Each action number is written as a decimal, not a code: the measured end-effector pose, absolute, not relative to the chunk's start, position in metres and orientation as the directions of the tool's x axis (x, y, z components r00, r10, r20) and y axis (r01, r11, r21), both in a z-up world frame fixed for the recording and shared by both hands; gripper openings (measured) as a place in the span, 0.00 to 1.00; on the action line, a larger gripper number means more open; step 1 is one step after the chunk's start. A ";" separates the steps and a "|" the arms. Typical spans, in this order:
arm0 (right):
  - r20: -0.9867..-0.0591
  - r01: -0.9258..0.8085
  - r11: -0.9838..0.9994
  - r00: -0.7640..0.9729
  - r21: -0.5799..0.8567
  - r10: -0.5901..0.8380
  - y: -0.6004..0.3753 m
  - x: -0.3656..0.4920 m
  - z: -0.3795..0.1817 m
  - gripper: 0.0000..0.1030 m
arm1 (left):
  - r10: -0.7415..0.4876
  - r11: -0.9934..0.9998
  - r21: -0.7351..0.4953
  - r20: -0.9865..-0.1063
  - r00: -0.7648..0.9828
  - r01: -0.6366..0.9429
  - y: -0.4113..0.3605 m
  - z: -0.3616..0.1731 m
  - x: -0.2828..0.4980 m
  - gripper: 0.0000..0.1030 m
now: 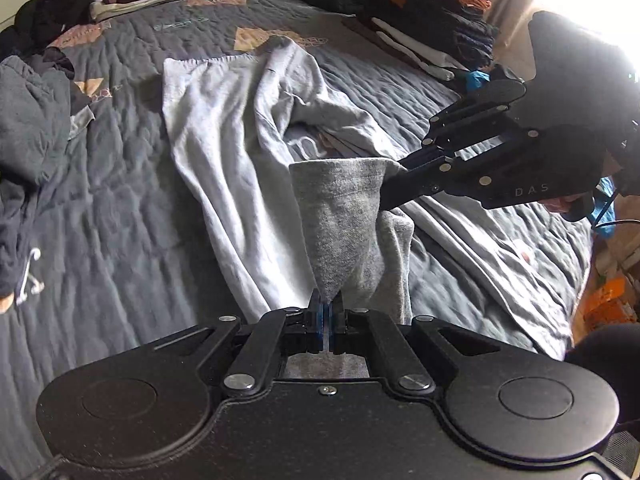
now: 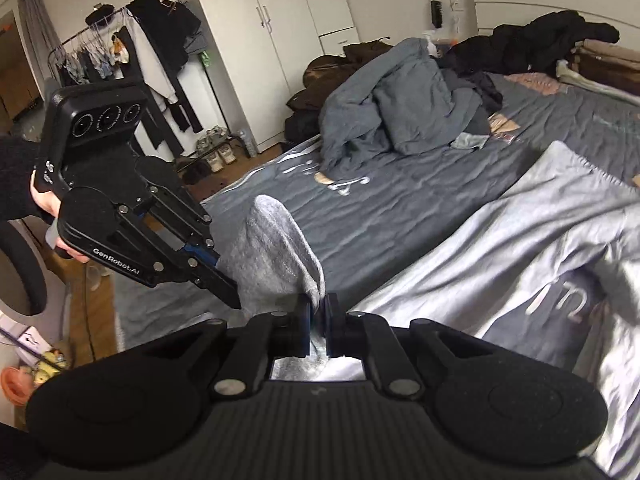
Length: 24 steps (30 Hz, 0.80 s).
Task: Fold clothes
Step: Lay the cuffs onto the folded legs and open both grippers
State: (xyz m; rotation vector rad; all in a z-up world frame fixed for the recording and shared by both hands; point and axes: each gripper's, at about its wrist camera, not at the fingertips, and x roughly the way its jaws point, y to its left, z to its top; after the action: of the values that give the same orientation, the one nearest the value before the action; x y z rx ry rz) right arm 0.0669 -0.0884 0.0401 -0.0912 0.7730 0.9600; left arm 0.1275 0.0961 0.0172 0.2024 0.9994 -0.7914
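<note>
Light grey sweatpants (image 1: 224, 140) lie spread on the bed, waistband toward the far side. Their leg cuff (image 1: 340, 216) is lifted off the bed and stretched between both grippers. My left gripper (image 1: 327, 306) is shut on one corner of the cuff. My right gripper (image 1: 398, 170) comes in from the right and is shut on the cuff's other corner. In the right wrist view the right gripper (image 2: 319, 312) pinches the cuff (image 2: 276, 252), and the left gripper (image 2: 224, 276) holds its far side. The other trouser leg (image 2: 520, 248) lies flat on the bed.
A dark grey quilted bedspread (image 1: 120, 240) covers the bed. Stacks of folded clothes (image 1: 436, 12) line the far edge. A crumpled grey-blue pile (image 2: 392, 100) and dark garments sit by the headboard. A clothes rack (image 2: 120, 48) and white wardrobe (image 2: 280, 20) stand beyond the bed.
</note>
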 end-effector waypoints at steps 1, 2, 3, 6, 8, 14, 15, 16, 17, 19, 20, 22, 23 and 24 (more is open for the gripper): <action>-0.637 -0.763 0.604 0.351 0.230 0.686 -0.087 0.084 0.035 0.06 | -0.498 0.713 -0.186 -0.813 0.301 0.676 0.092 0.011 0.143 0.02; -0.646 -0.758 0.618 0.368 0.207 0.668 -0.085 0.101 0.030 0.06 | -0.496 0.715 -0.180 -0.811 0.309 0.676 0.088 0.005 0.160 0.02; -0.656 -0.751 0.632 0.381 0.191 0.651 -0.085 0.117 0.025 0.06 | -0.497 0.715 -0.179 -0.810 0.311 0.676 0.084 0.000 0.175 0.02; -0.681 -0.731 0.668 0.417 0.143 0.602 -0.085 0.161 0.007 0.06 | -0.502 0.715 -0.183 -0.806 0.313 0.675 0.073 -0.017 0.215 0.02; -0.695 -0.717 0.687 0.434 0.118 0.573 -0.084 0.187 -0.007 0.06 | -0.502 0.716 -0.182 -0.805 0.317 0.674 0.068 -0.028 0.237 0.02; -0.752 -0.645 0.762 0.478 0.051 0.455 -0.081 0.255 -0.052 0.11 | -0.406 0.743 -0.108 -0.857 0.316 0.661 0.058 -0.065 0.277 0.06; -0.765 -0.625 0.780 0.482 0.041 0.427 -0.080 0.264 -0.060 0.15 | -0.376 0.754 -0.086 -0.869 0.321 0.651 0.060 -0.066 0.278 0.08; -0.773 -0.598 0.801 0.491 0.036 0.402 -0.081 0.269 -0.067 0.23 | -0.375 0.766 -0.088 -0.866 0.331 0.637 0.068 -0.062 0.278 0.08; -0.773 -0.557 0.830 0.508 0.041 0.380 -0.085 0.270 -0.068 0.25 | -0.407 0.776 -0.125 -0.849 0.338 0.619 0.083 -0.055 0.273 0.10; -0.754 -0.489 0.867 0.533 0.097 0.384 -0.101 0.261 -0.064 0.34 | -0.460 0.781 -0.193 -0.821 0.338 0.594 0.111 -0.042 0.261 0.23; -0.740 -0.464 0.875 0.539 0.138 0.402 -0.110 0.251 -0.059 0.35 | -0.471 0.779 -0.209 -0.818 0.332 0.591 0.123 -0.039 0.249 0.41; -0.714 -0.437 0.871 0.534 0.226 0.453 -0.124 0.218 -0.047 0.39 | -0.485 0.776 -0.240 -0.818 0.308 0.584 0.141 -0.036 0.222 0.63; -0.709 -0.423 0.867 0.525 0.263 0.471 -0.127 0.201 -0.044 0.42 | -0.489 0.774 -0.256 -0.822 0.290 0.579 0.148 -0.037 0.208 0.64; -0.722 -0.410 0.866 0.503 0.286 0.476 -0.123 0.186 -0.049 0.46 | -0.494 0.772 -0.272 -0.826 0.273 0.574 0.155 -0.039 0.193 0.64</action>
State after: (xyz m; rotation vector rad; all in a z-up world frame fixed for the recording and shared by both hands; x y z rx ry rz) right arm 0.1855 -0.1232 -0.0494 0.0809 0.8968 0.5354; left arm 0.1930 0.1546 -0.0385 0.0864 1.0767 -0.7197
